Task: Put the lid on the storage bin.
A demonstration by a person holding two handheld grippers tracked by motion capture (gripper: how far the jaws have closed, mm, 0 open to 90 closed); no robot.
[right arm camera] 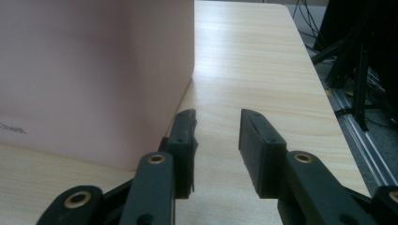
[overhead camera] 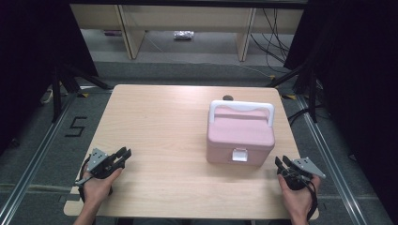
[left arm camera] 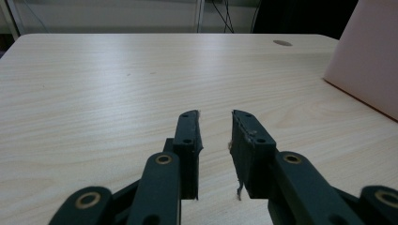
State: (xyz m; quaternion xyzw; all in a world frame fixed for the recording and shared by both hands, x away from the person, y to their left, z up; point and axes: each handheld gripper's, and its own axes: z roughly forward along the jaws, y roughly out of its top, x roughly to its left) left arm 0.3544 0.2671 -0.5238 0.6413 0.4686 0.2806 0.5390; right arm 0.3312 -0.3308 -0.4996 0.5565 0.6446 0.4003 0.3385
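Note:
A pink box (overhead camera: 240,136) with a white handle (overhead camera: 241,108) and a white front latch (overhead camera: 240,155) stands on the right half of the wooden table (overhead camera: 164,126). My left gripper (overhead camera: 123,156) rests low near the table's front left corner, jaws open with nothing between them; in the left gripper view (left arm camera: 216,115) bare wood shows in the gap and the box (left arm camera: 371,70) sits off to the right. My right gripper (overhead camera: 281,162) is open and empty, just right of the box's front corner; in the right gripper view (right arm camera: 218,112) the box's pink wall (right arm camera: 94,70) is close on the left.
A small dark round hole (overhead camera: 228,98) marks the table's far edge behind the box. Black stands and cables (overhead camera: 300,75) flank the table on the floor. The table's right edge (right arm camera: 328,98) lies close beside my right gripper.

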